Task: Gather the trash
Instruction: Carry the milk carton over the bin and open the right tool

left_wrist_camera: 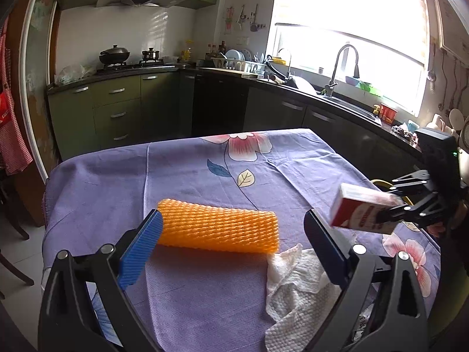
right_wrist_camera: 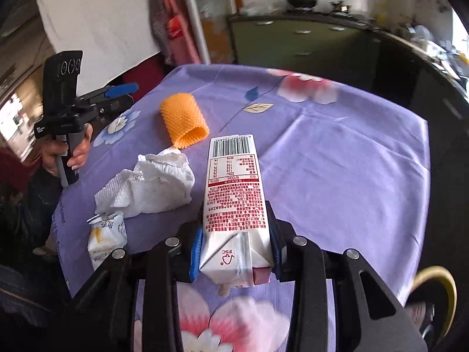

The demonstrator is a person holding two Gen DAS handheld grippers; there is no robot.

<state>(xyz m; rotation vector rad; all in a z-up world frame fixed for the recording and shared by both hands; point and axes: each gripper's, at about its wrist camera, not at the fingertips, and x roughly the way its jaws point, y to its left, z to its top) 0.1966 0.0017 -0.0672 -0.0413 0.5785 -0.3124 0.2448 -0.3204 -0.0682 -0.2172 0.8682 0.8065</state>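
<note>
An orange foam net sleeve (left_wrist_camera: 218, 228) lies on the purple flowered tablecloth (left_wrist_camera: 205, 173); it also shows in the right wrist view (right_wrist_camera: 183, 121). A crumpled white paper towel (left_wrist_camera: 296, 287) lies next to it, also seen in the right wrist view (right_wrist_camera: 152, 186). A small crumpled white wrapper (right_wrist_camera: 105, 236) lies near the table edge. My left gripper (left_wrist_camera: 234, 246) is open, low over the cloth, its left pad by the sleeve's end. My right gripper (right_wrist_camera: 236, 252) is shut on a white and red milk carton (right_wrist_camera: 233, 202), held above the table; the carton also shows in the left wrist view (left_wrist_camera: 363, 211).
Green kitchen cabinets (left_wrist_camera: 117, 108) and a dark counter with a sink (left_wrist_camera: 346, 99) stand behind the table. A chair (left_wrist_camera: 11, 234) is at the left. A yellow-rimmed object (right_wrist_camera: 436, 290) shows below the table's right edge.
</note>
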